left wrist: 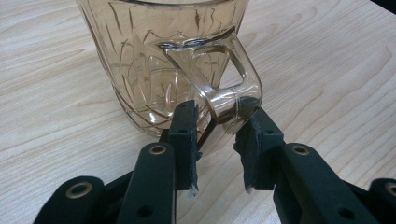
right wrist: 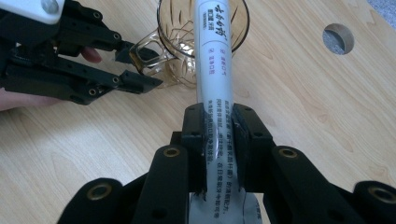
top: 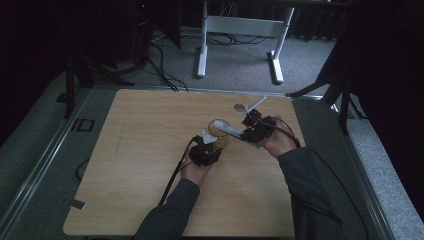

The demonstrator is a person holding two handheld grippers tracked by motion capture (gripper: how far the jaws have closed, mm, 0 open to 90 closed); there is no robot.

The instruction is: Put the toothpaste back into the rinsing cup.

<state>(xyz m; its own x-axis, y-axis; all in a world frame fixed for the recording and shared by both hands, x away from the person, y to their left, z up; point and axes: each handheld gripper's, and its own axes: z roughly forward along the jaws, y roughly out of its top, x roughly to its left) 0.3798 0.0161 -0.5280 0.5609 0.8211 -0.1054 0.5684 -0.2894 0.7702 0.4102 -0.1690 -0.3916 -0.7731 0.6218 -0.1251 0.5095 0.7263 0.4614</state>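
1. Your left gripper (left wrist: 217, 156) sits low over the wooden table (top: 150, 165), its jaws standing on either side of the handle (left wrist: 232, 100) of the amber glass mug (left wrist: 154, 60). The pads look to be touching the handle's lower bend, but a gap shows between the pad tips below it, so I cannot tell whether you have it firmly pinched.
2. The mug stands upright on the table straight ahead of those jaws, with its handle turned back toward you.
3. Your right gripper (right wrist: 218, 140) is clamped on a white tube (right wrist: 214, 56) with printed text; both pads press its sides and the jaws are narrow around it.
4. From the right gripper, the tube runs straight forward, and its far end lies over the open mouth of the mug (right wrist: 187, 46). Whether the tip is inside the rim is hard to judge.
5. Seen from the right gripper, your left gripper (right wrist: 140, 67) lies ahead and to the left, at the mug handle.
6. A round hole in the table (right wrist: 338, 38) lies ahead and to the right of the right gripper, well apart from the mug.
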